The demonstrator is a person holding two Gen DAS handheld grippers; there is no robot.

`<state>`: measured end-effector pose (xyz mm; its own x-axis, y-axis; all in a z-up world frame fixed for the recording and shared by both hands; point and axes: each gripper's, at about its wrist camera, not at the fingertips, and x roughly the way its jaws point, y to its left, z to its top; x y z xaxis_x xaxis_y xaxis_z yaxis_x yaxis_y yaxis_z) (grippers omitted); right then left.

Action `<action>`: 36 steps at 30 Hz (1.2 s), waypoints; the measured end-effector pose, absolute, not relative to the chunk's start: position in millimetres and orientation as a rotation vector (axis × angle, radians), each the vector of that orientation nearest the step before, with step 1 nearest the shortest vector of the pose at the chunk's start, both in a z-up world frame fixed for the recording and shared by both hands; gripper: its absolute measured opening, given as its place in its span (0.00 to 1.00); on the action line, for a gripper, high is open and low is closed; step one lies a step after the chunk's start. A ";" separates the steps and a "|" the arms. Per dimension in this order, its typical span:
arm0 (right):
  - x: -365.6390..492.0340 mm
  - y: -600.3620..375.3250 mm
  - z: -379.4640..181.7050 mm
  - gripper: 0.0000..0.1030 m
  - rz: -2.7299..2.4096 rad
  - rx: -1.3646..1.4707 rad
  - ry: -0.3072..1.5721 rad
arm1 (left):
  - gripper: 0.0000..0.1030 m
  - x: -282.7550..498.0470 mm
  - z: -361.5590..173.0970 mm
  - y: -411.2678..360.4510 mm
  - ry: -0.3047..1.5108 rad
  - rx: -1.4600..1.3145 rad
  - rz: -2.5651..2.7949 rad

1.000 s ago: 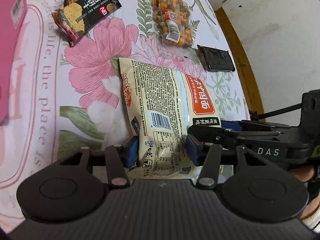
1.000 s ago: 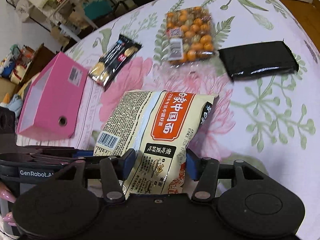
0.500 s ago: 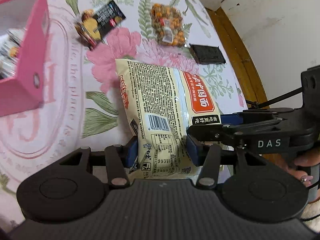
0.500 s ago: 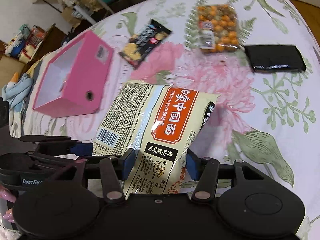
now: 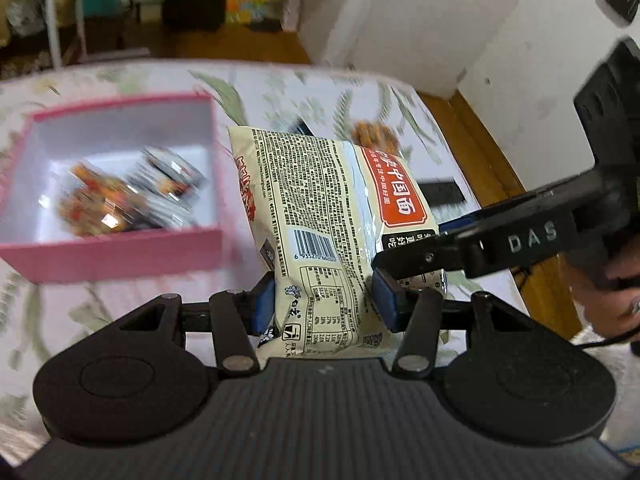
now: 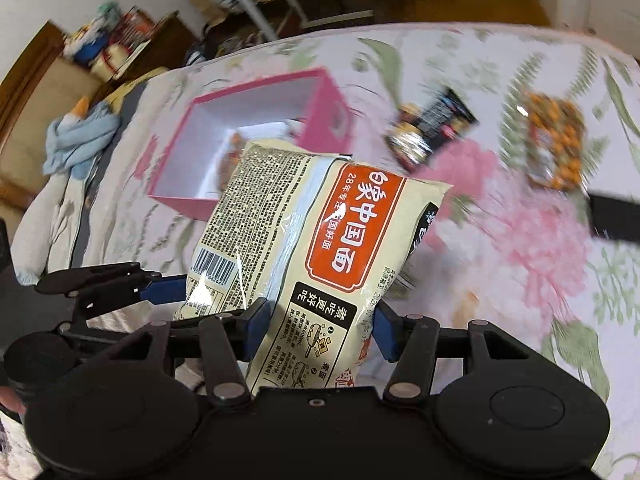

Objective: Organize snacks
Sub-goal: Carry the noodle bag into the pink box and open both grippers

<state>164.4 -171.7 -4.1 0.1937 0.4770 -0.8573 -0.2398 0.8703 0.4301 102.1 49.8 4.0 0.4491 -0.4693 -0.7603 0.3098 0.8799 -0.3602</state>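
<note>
A cream noodle packet (image 5: 324, 224) with an orange label is held in the air by both grippers. My left gripper (image 5: 324, 306) is shut on its near end. My right gripper (image 6: 316, 330) is shut on the same packet (image 6: 320, 248) from the other side. An open pink box (image 5: 120, 252) with several snack packs inside lies to the left of the packet and also shows in the right wrist view (image 6: 320, 112), beyond the packet. The right gripper's body (image 5: 520, 240) crosses the left wrist view.
On the floral cloth (image 6: 540, 240) lie a black cracker pack (image 6: 432, 128), a clear bag of orange snacks (image 6: 556, 144) and a black flat packet (image 6: 616, 220). A wooden bed edge (image 5: 492, 172) runs along the wall. Furniture and clutter stand beyond the far edge.
Both grippers have lifted the noodle packet higher and carried it toward the pink box. The box is now close by with its open inside in view. The background is blurred from motion.
</note>
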 end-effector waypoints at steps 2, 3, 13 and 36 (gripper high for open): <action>176.6 -155.6 9.7 0.59 0.516 0.200 1.284 | 0.48 103.3 14.0 66.9 0.955 -0.206 -0.453; 183.1 -146.5 17.1 0.59 0.519 0.186 1.280 | 0.48 105.0 17.8 74.2 0.936 -0.214 -0.436; 243.7 -85.1 32.1 0.59 0.621 0.089 1.220 | 0.48 147.3 14.6 115.8 0.871 -0.221 -0.336; 307.9 -65.1 -73.3 0.75 0.587 0.470 1.185 | 0.57 232.3 -84.7 145.3 0.963 -0.152 -0.122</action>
